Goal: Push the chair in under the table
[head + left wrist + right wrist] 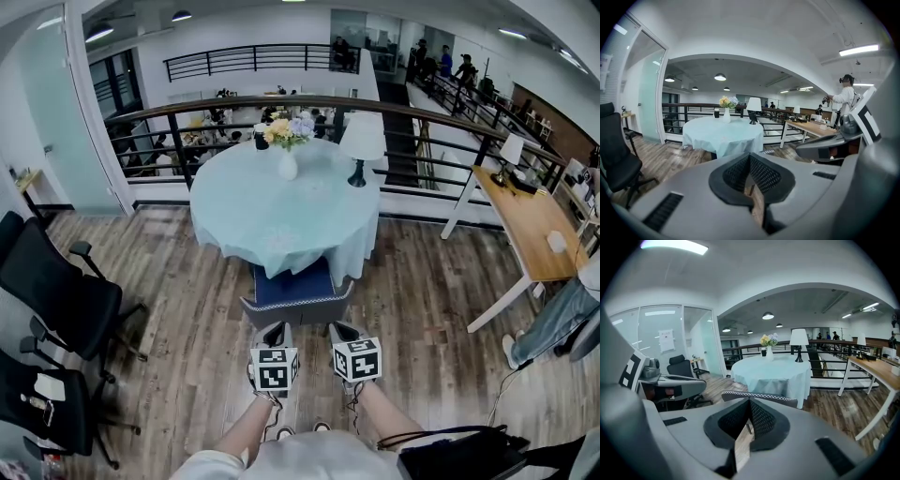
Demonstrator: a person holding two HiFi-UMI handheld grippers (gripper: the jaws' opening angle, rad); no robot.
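Chair (pixel 296 292): blue seat and grey back; stands at the near side of the table, its front part tucked under the hanging cloth, its back outside the table's edge.
Table (pixel 246 220): round, draped in a pale blue cloth that falls well down its sides.
Left gripper (pixel 272 329): jaws pressed together with nothing between them; its tip sits just short of the chair's back on the side away from the table. No view shows whether it touches.
Right gripper (pixel 340 329): jaws closed as well, nothing between them, level with the left one and equally close to the chair's back.
Vase (pixel 288 165): white, with yellow and pale flowers, upright on the far part of the table.
Lamp (pixel 360 146): white shade on a dark stem, on the table to the right of the vase.
Office chairs (pixel 56 286): two black ones, well to the left of the table.
Desk (pixel 527 223): wooden top on white legs, to the right of the table.
Railing (pixel 427 120): dark bars under a wooden handrail, curving behind the table.
Floor (pixel 192 309): wood planks all around the table.
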